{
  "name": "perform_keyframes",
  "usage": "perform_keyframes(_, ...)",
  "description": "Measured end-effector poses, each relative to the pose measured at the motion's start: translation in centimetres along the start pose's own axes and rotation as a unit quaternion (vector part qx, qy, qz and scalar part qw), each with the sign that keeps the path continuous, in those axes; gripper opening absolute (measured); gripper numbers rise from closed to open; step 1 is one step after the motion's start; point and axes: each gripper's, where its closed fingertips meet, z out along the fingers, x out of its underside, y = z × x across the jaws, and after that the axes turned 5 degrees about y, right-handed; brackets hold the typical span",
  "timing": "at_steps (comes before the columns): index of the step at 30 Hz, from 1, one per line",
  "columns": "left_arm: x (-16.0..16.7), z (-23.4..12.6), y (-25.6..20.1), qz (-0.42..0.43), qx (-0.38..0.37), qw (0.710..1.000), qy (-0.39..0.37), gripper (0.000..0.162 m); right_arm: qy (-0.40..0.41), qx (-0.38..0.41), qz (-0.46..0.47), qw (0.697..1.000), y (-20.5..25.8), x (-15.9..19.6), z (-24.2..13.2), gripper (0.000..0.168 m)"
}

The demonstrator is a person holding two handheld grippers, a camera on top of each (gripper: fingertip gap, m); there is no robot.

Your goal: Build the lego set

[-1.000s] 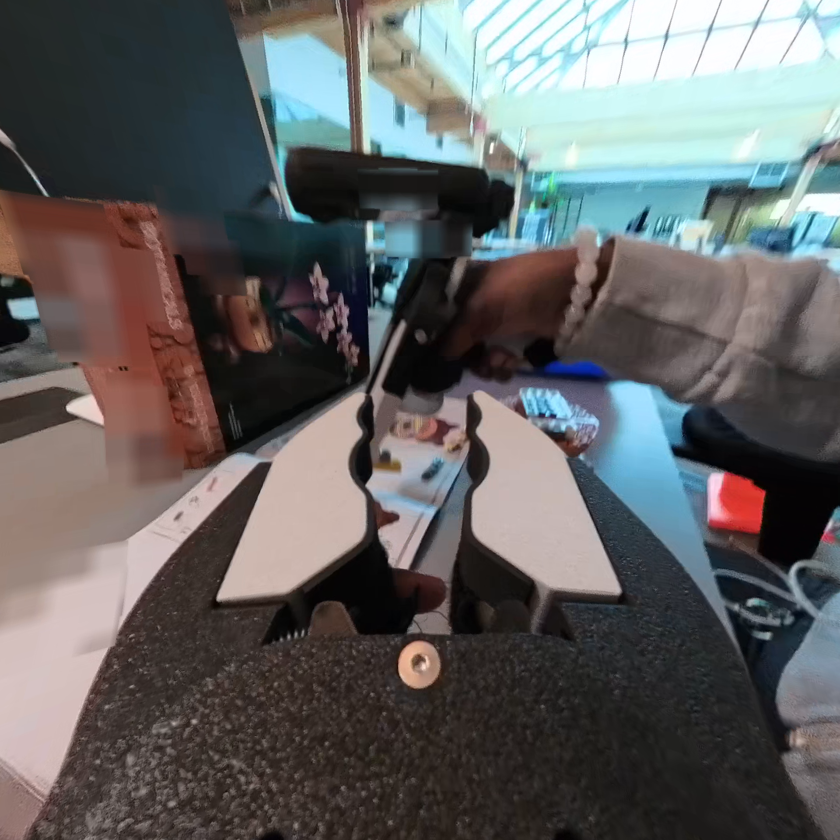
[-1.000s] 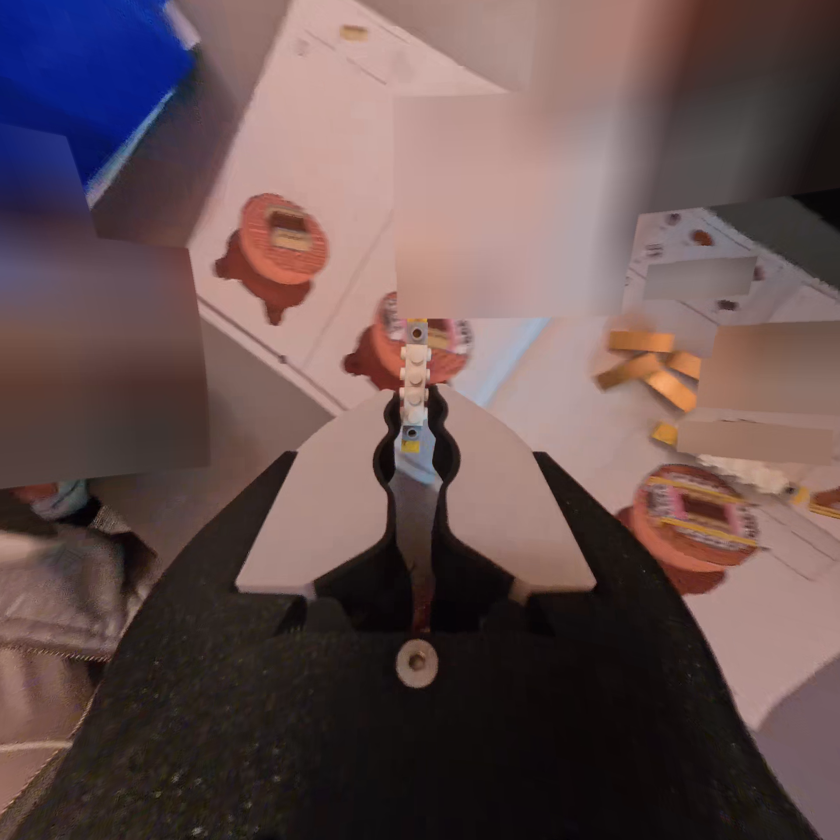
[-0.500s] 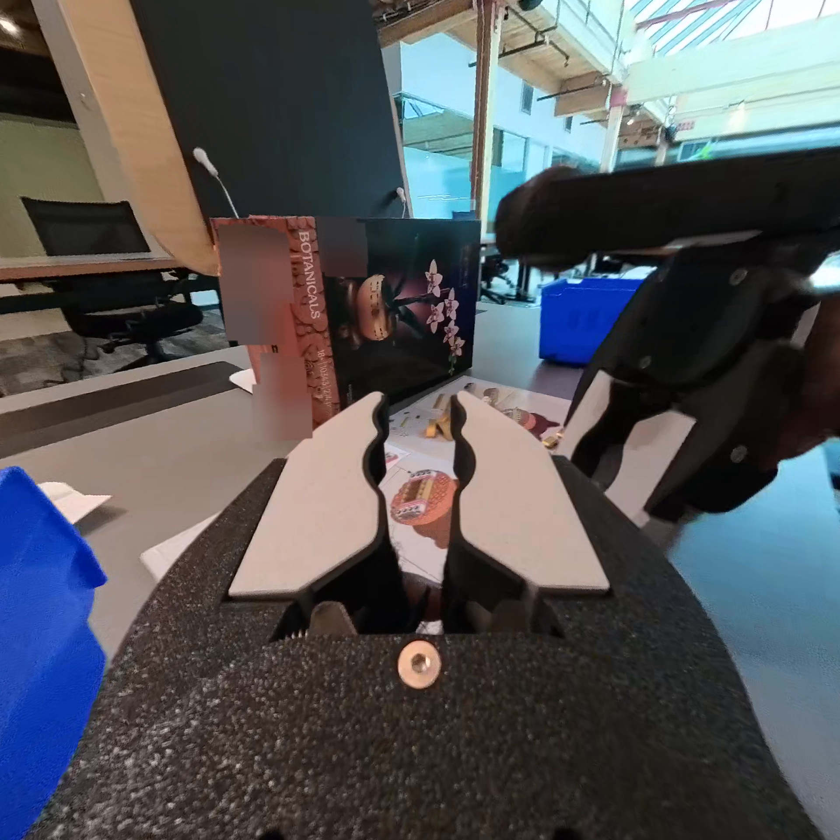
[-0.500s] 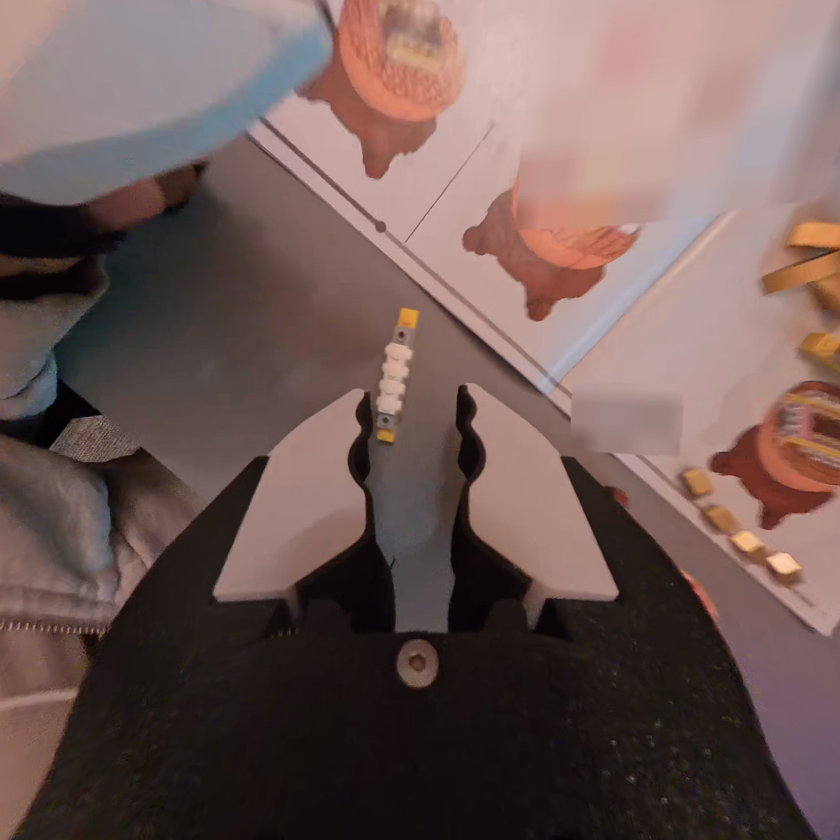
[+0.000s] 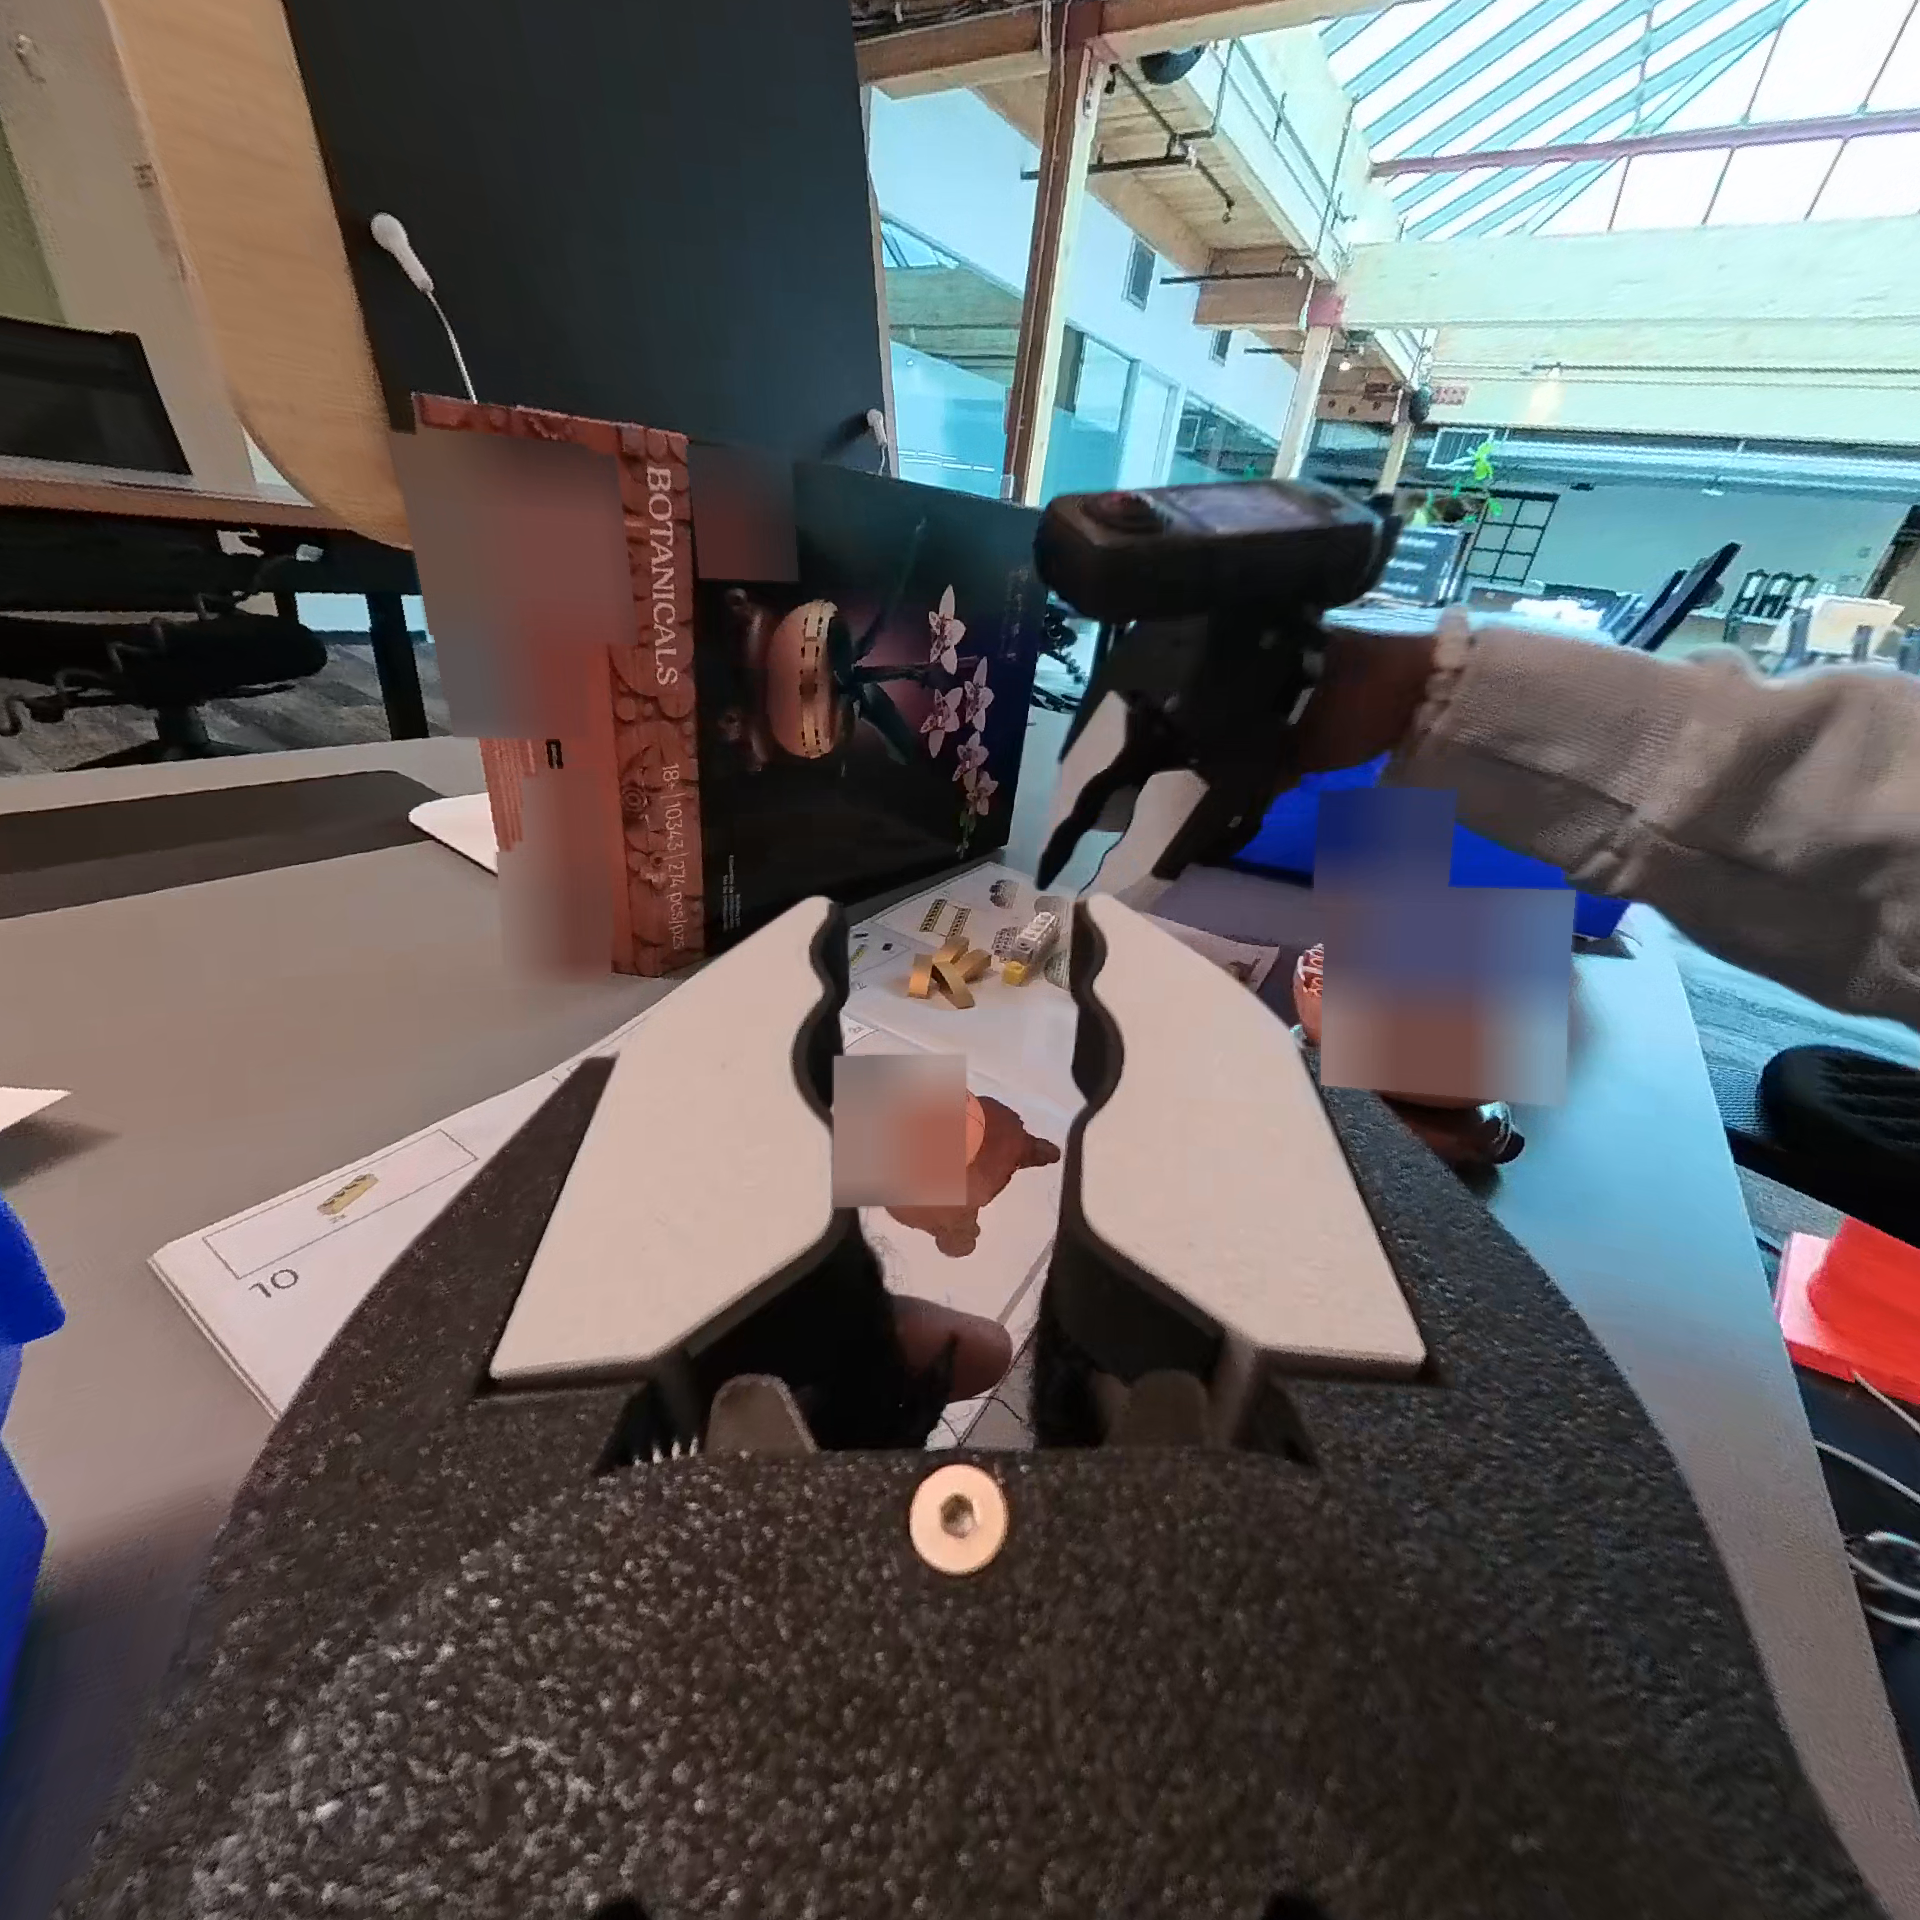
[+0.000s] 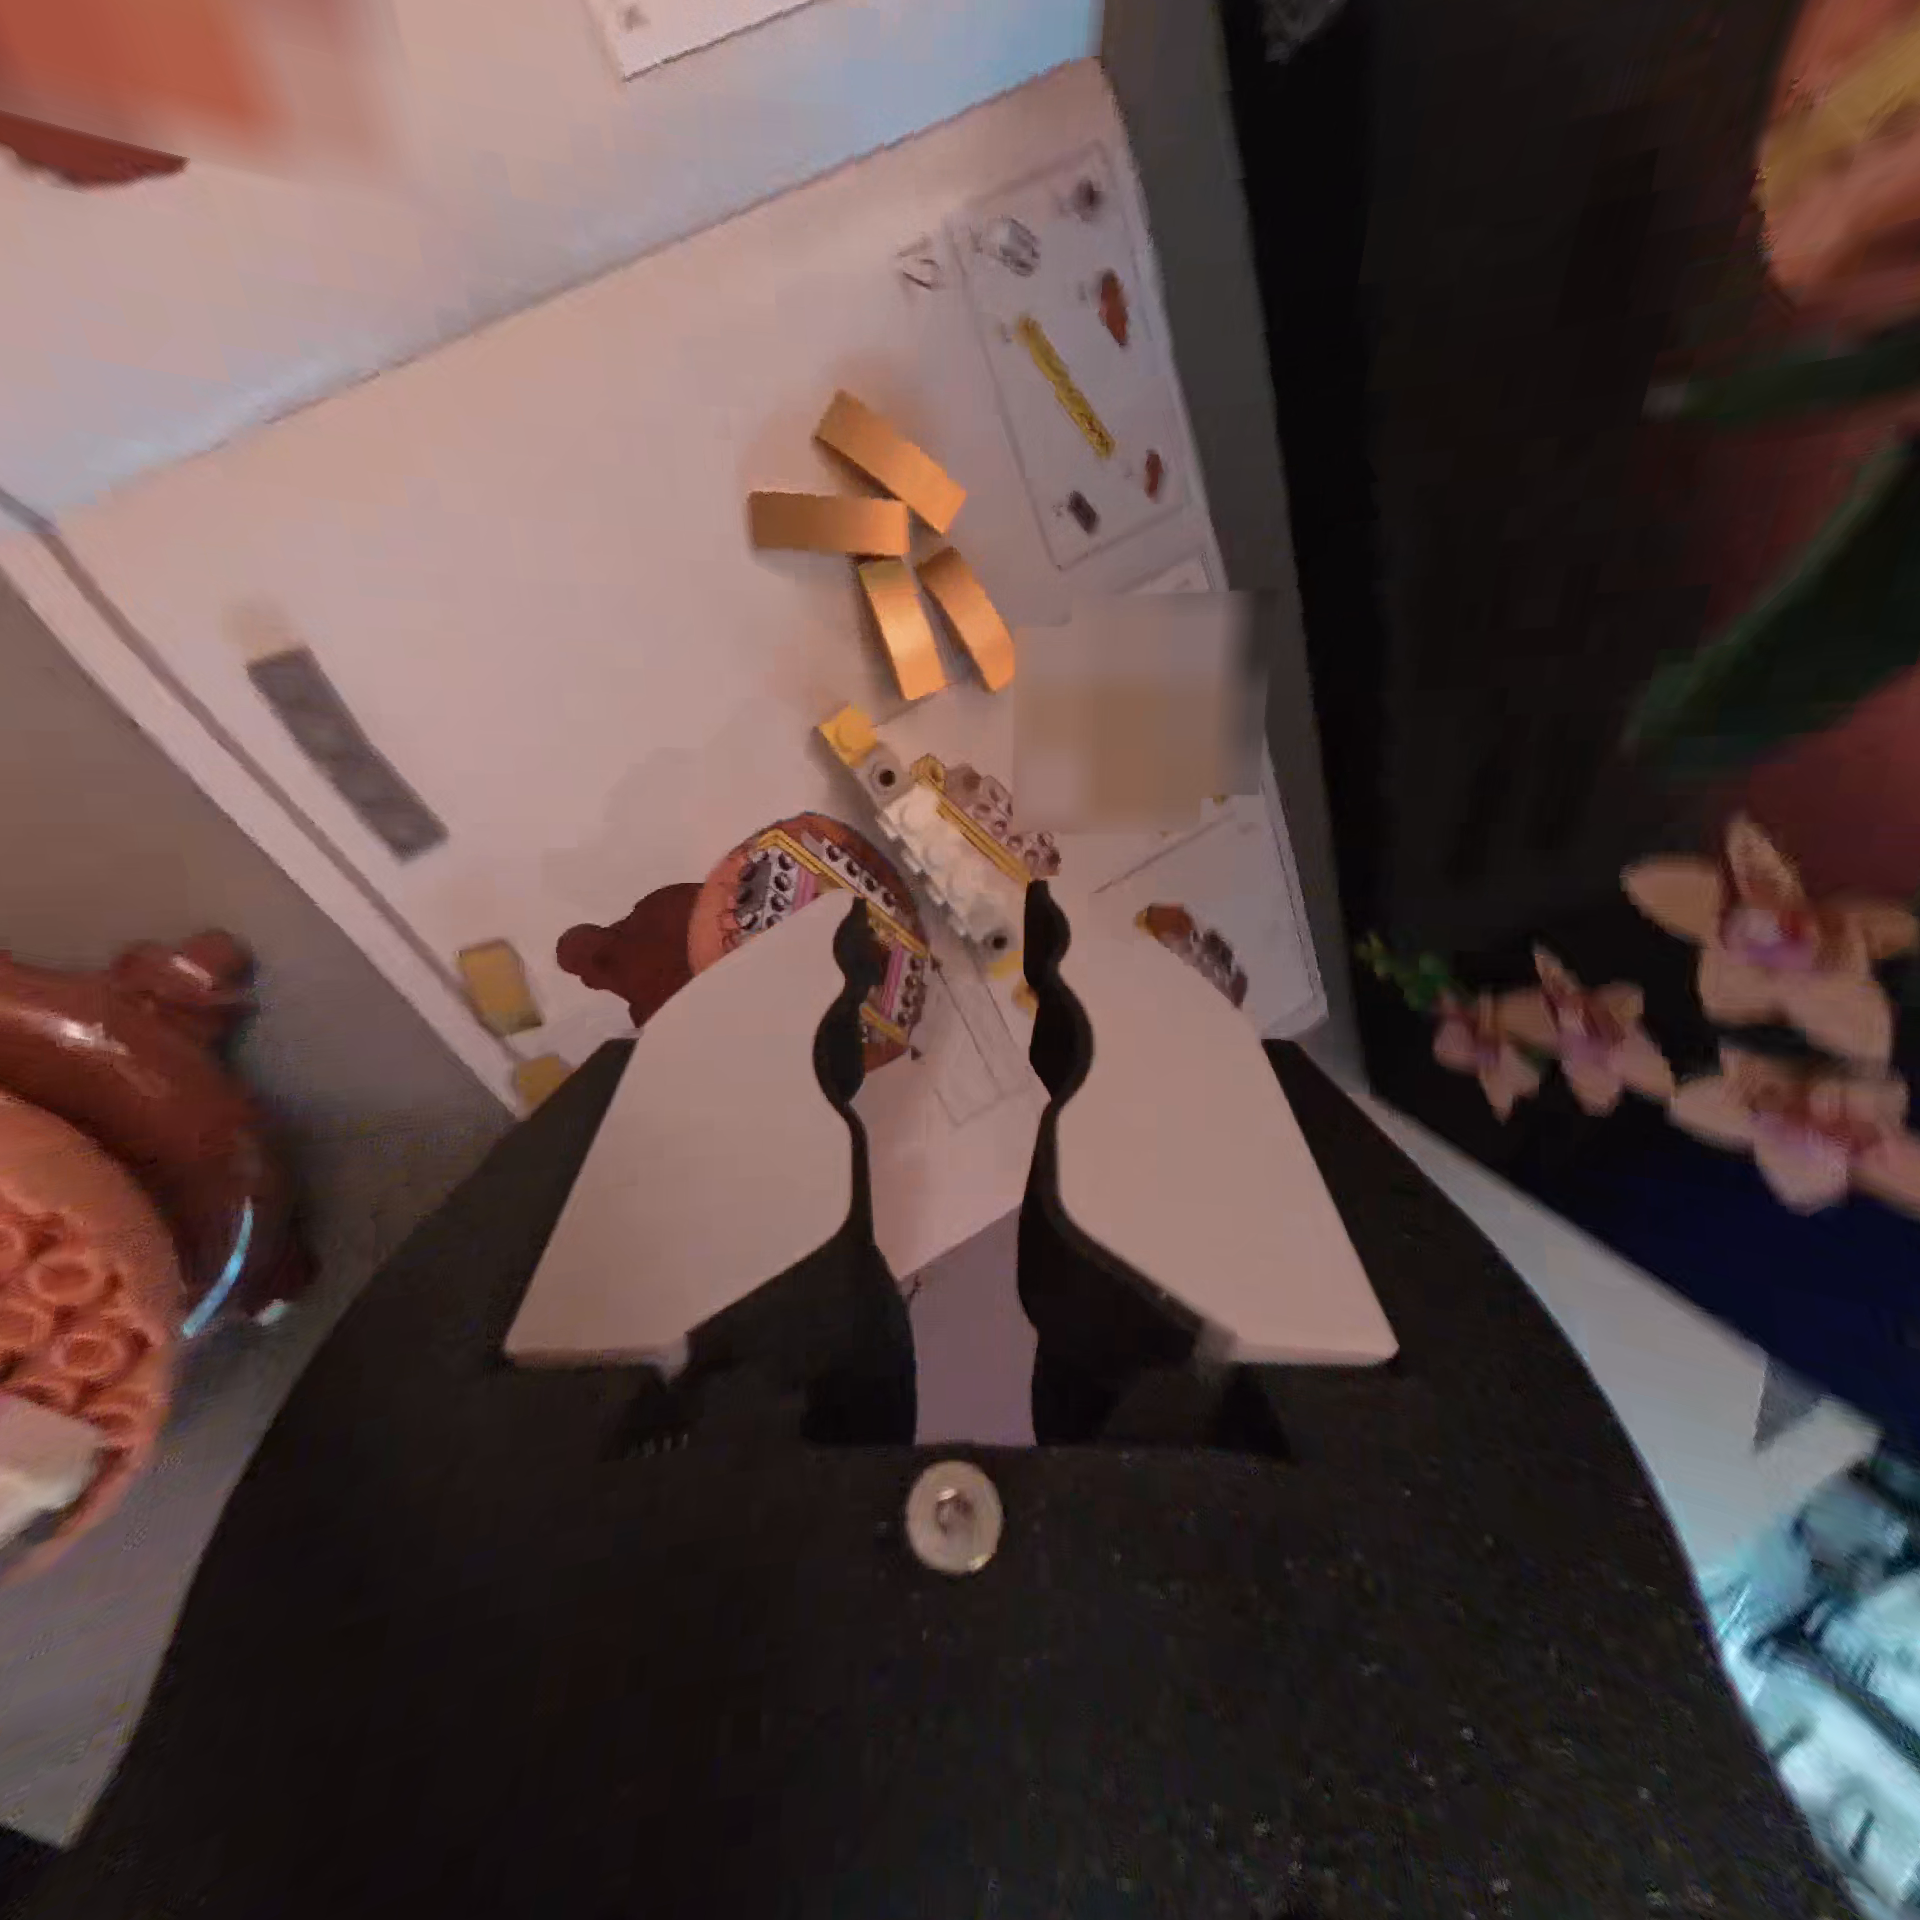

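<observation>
My left gripper (image 5: 956,925) is open and empty, low over the open instruction booklet (image 5: 343,1236). Ahead of it on the page lie several gold curved pieces (image 5: 940,971) and a small white, yellow and pink assembly (image 5: 1031,940). My right gripper (image 6: 945,909) is open and empty, just above that assembly (image 6: 951,831), which lies slantwise at its fingertips. The gold pieces (image 6: 894,540) lie beyond it on the booklet (image 6: 499,582). The right gripper also shows in the left wrist view (image 5: 1122,852), held by a hand above the booklet's far end.
The set's box (image 5: 821,707) stands upright behind the booklet and fills the right of the right wrist view (image 6: 1662,727). A brown pot-shaped build (image 6: 114,1101) sits at the left. A clear bag of parts (image 6: 1829,1662) lies at the lower right. A red object (image 5: 1860,1299) lies at the table's right. The grippers' ends are close to 25 cm from one another.
My right gripper opened and left a white studded strip on the grey table, then moved over the booklet to the assembly. My left gripper swung round and opened wider.
</observation>
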Motion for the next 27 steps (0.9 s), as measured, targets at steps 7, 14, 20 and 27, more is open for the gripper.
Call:
perform_keyframes(7,0.3,0.2,0.0,0.035,-0.011,0.999,0.013,0.038,0.018,-0.070,-0.075,0.995,0.5,-0.4,1.4,0.012)
perform_keyframes(14,0.1,-0.4,1.2,0.055,-0.052,0.997,0.019,0.036,-0.108,-0.115,0.196,0.968,8.5,-7.7,-8.9,0.012)
perform_keyframes(20,0.0,-1.3,2.0,0.011,-0.058,0.998,0.022,0.035,-0.040,-0.147,0.220,0.963,19.0,-11.3,-6.3,0.012)
perform_keyframes(27,-0.4,-2.0,2.1,-0.017,-0.038,0.999,0.008,0.035,0.004,-0.129,0.226,0.965,19.8,-11.7,-4.6,0.013)
